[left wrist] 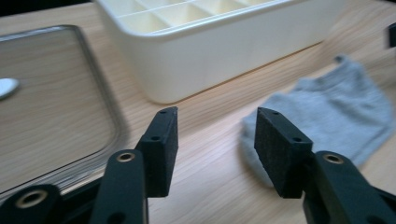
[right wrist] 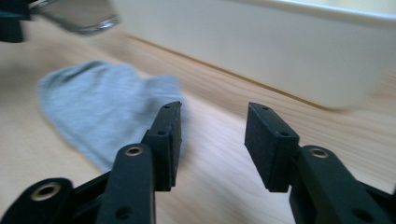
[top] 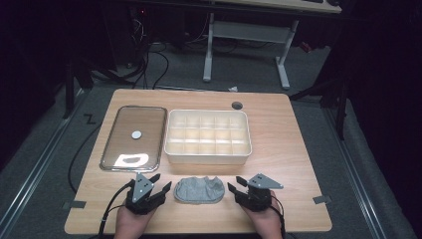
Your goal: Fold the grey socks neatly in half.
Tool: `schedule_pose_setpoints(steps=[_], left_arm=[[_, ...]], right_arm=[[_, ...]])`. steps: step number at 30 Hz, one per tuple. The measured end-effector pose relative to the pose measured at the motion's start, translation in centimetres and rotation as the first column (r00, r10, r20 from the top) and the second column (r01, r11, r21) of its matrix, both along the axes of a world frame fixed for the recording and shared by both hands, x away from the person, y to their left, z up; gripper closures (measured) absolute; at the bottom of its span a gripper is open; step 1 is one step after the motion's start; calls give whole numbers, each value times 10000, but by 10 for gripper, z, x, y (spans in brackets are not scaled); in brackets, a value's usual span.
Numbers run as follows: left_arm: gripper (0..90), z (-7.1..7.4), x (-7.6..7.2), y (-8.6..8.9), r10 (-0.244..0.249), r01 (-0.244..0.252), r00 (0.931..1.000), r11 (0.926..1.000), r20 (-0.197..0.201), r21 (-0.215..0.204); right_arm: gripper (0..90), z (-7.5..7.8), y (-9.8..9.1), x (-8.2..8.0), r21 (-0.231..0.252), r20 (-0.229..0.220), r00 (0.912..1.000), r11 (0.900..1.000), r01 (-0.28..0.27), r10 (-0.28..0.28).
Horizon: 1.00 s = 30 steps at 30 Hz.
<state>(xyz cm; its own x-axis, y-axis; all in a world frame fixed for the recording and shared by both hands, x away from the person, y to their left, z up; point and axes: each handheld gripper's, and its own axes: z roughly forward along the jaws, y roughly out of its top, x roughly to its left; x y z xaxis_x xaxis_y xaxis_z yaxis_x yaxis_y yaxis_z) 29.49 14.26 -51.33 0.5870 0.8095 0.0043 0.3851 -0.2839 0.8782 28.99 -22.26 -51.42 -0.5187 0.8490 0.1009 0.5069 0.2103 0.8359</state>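
Left gripper at the counter's 7 o'clock, jaws spread wide with bare wood between them, nothing held, aimed toward 1 o'clock. Right gripper at 5 o'clock, jaws likewise wide and empty, aimed toward 11 o'clock. Each gripped by a hand coming in from the near edge, with a grey three-cornered plate on top and a black cable trailing back.

Between the two grippers, flat on the wood at 6 o'clock: a crumpled grey sock, just beside both sets of jaws but untouched by either. In the left gripper view, sock off past the right-hand jaw; in the right gripper view, sock partly behind the left-hand jaw.

Beyond the sock, near the centre: a cream divided bin, open-topped, split into a grid of small compartments. Just beside it at 9 o'clock: a clear rectangular lid lying flat, with a small white disc at its middle and a bright glare at its near end.

Light wood-grain counter, rounded corners, a dark round port at 12 o'clock, tape tabs at both near edges. Around it: grey carpet, black cables snaking across the floor at 11 o'clock, a white-legged desk at 12 o'clock, the rest of the room dark.
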Motion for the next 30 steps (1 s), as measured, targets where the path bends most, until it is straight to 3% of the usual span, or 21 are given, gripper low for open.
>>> schedule_pose_setpoints(steps=[3, 7, 10, 11, 12, 19, 23, 30], left_arm=[[448, -7, 5, -1, -124, 127, 9983, 9999, -563, 56], [434, -9, 7, -7, -339, 366, 9965, 9987, -758, 345], [431, -9, 7, -7, -448, 468, 9958, 9986, -804, 238], [431, -8, 7, -7, -432, 441, 9956, 9990, -836, 100], [424, -8, 8, -5, -564, 537, 9932, 9981, -1020, -292], [421, -8, 8, 0, -592, 543, 9919, 9975, -1125, -457], [412, -9, 7, 0, -736, 695, 9906, 9968, -1156, -392], [437, -10, 5, -2, -744, 713, 9909, 9970, -1125, -318]], right_arm=[[517, -4, -9, -1, -88, -156, 9991, 9992, 387, -388], [501, -6, -14, -5, -179, -141, 9985, 9984, 536, -538], [487, -6, -15, -6, -194, -162, 9980, 9980, 605, -609], [484, -7, -16, -6, -187, -168, 9981, 9981, 583, -586], [476, -8, -17, -6, -209, -197, 9981, 9981, 576, -581], [477, -10, -17, -3, -402, -31, 9995, 9987, 324, -326], [425, -11, -11, -3, -418, 329, 9993, 9989, 209, -196], [386, -10, -5, -1, -458, 406, 9991, 9989, 89, -70]])
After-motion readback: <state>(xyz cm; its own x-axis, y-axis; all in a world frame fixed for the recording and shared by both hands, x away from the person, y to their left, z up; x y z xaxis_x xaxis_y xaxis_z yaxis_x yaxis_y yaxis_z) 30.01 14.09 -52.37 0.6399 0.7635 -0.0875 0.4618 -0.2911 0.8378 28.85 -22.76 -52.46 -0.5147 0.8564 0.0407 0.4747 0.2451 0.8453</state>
